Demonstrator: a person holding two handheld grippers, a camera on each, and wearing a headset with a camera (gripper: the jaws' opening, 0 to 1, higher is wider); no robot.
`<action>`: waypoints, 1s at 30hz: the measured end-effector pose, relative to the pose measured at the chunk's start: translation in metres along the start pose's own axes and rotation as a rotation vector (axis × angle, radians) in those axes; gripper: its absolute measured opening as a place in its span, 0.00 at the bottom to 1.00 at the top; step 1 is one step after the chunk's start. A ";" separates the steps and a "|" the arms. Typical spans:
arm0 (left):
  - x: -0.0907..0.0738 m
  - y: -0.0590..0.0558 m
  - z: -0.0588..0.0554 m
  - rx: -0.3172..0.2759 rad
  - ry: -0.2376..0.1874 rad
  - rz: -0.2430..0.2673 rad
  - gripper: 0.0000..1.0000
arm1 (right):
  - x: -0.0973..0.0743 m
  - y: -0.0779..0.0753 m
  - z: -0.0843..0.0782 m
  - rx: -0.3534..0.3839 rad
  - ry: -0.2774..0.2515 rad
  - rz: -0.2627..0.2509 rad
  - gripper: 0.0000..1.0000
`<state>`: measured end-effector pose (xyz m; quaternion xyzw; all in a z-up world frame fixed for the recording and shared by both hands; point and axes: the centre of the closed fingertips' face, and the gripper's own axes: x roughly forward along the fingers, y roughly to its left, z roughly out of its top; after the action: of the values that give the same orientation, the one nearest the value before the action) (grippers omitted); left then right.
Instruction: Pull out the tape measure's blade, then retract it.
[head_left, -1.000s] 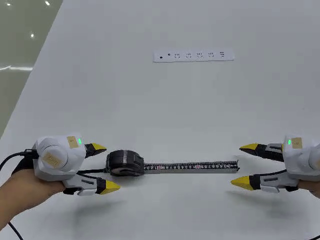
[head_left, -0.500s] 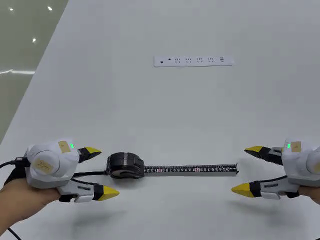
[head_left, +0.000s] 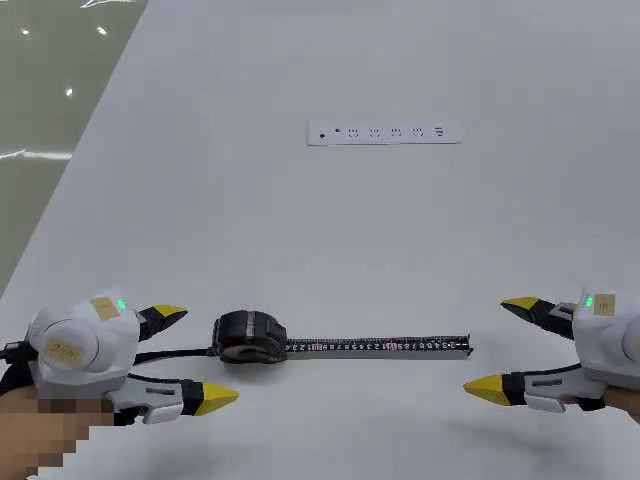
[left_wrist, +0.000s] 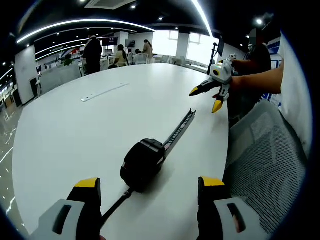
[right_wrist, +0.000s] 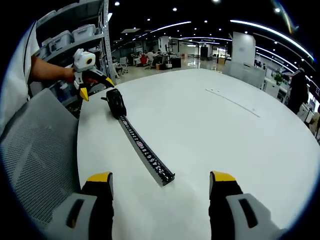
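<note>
The left yellow-tipped white claw (head_left: 200, 355) and the right yellow-tipped white claw (head_left: 497, 345) both stand released and empty, one at each end of the black round-bodied tape measure (head_left: 250, 337), whose dark graduated blade (head_left: 380, 346) lies extended flat on the white workbench (head_left: 400, 230), presumably positioned for retraction.

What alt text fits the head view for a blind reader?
A black tape measure lies on a white table, blade pulled out, between the open left gripper and open right gripper. A power strip lies beyond.

Count: 1 tape measure (head_left: 250, 337), 1 pwr strip (head_left: 384, 132), 1 table (head_left: 400, 230), left claw (head_left: 200, 354) + right claw (head_left: 492, 345) = 2.
</note>
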<state>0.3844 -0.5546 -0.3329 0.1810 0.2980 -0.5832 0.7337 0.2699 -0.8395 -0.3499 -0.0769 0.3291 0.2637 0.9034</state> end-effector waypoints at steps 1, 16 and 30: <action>-0.001 0.000 0.000 -0.004 -0.004 0.004 0.77 | 0.000 -0.001 -0.001 0.000 0.000 -0.004 0.79; -0.017 -0.013 -0.004 -0.098 -0.055 0.037 0.85 | -0.015 0.001 -0.006 0.007 0.003 -0.046 0.82; -0.035 -0.017 -0.017 -0.205 -0.087 0.122 0.91 | -0.028 0.019 -0.005 0.080 -0.008 -0.092 0.86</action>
<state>0.3595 -0.5221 -0.3218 0.0972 0.3124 -0.5111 0.7948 0.2390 -0.8367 -0.3351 -0.0547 0.3319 0.2087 0.9183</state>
